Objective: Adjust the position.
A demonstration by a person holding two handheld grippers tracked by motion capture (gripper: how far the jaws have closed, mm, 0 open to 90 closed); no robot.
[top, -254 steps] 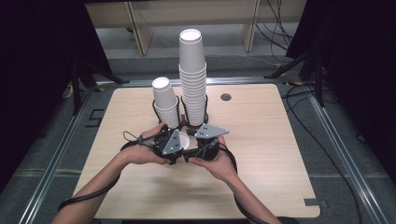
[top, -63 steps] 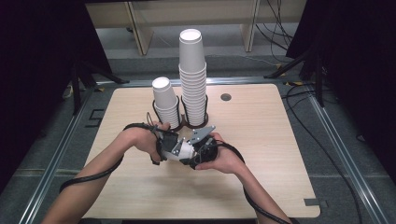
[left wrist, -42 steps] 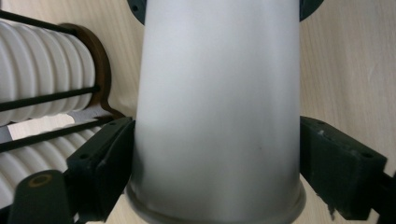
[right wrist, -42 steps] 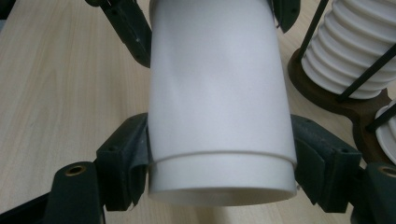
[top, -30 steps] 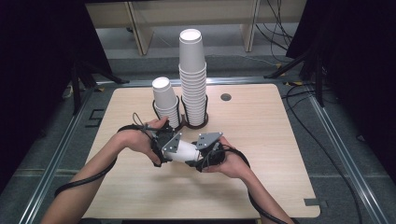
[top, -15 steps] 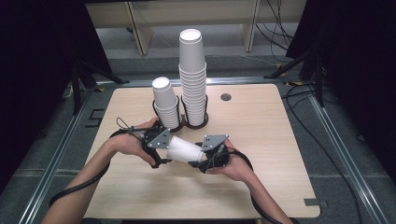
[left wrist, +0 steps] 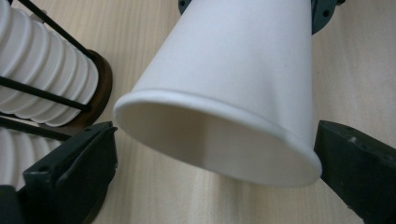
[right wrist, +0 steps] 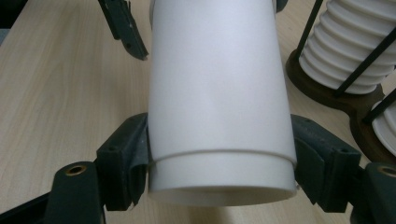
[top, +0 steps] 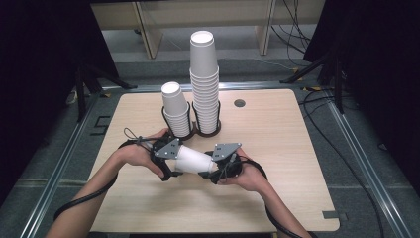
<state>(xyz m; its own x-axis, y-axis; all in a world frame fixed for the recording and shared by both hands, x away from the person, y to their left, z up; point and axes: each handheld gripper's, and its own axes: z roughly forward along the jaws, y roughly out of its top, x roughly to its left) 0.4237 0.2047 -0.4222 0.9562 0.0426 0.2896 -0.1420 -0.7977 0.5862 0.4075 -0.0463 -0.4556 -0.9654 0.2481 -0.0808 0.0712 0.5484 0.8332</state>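
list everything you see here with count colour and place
held cup: 1, white, lying level between the two grippers above the table's near middle
cup stacks: 2, white, in the holder at the table's middle back; the right one is taller
holder: 1, black wire on a dark base, around both stacks
table: 1, light wood, with a dark round hole near its back edge
cables: several, black, on the grey floor at the right
left gripper: 1, black, jaws open beside the cup's rim, having just opened
right gripper: 1, black, shut on the cup's base end
hands: 2, one on each gripper
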